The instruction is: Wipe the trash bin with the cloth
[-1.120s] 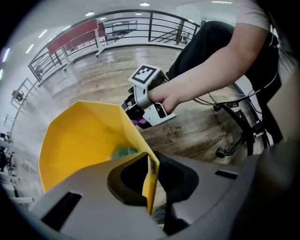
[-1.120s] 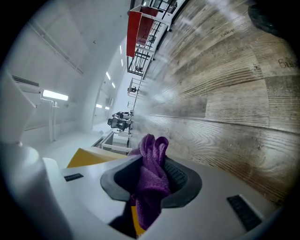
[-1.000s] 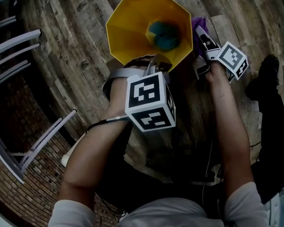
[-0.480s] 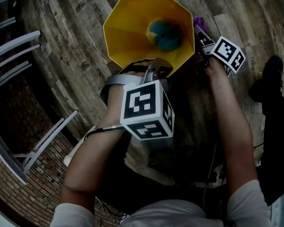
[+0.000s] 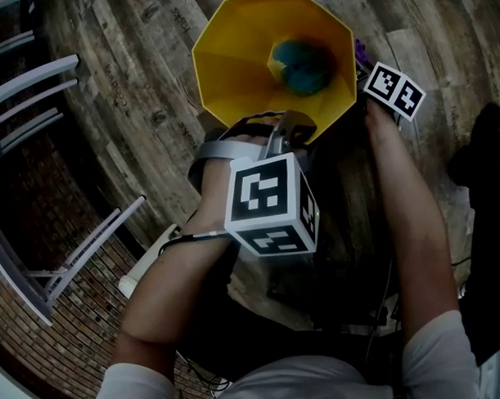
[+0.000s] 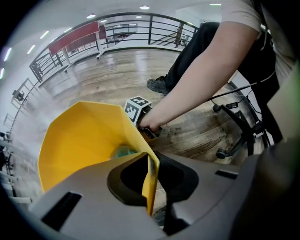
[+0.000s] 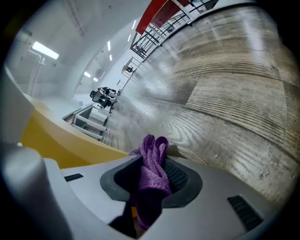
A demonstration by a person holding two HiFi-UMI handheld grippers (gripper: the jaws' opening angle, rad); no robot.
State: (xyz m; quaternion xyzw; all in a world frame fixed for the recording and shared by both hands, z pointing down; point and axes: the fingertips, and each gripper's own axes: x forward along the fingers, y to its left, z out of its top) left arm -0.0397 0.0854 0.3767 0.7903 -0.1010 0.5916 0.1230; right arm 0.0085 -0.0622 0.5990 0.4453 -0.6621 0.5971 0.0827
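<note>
Two tongs working. Head view: left tongs [image 5: 284,134] pinch the yellow trash bin [image 5: 237,64] by its near rim, while right tongs [image 5: 368,68] have slid farther along its outer right wall, so wiping looks under way. Left gripper view: narrow clamp on the rim. Right gripper view alone shows the purple cloth [image 7: 152,168] gripped.

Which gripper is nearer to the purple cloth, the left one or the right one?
Right. The right gripper clamps the purple cloth beside the yellow plastic trash bin; the left gripper grips the bin's near rim.
</note>
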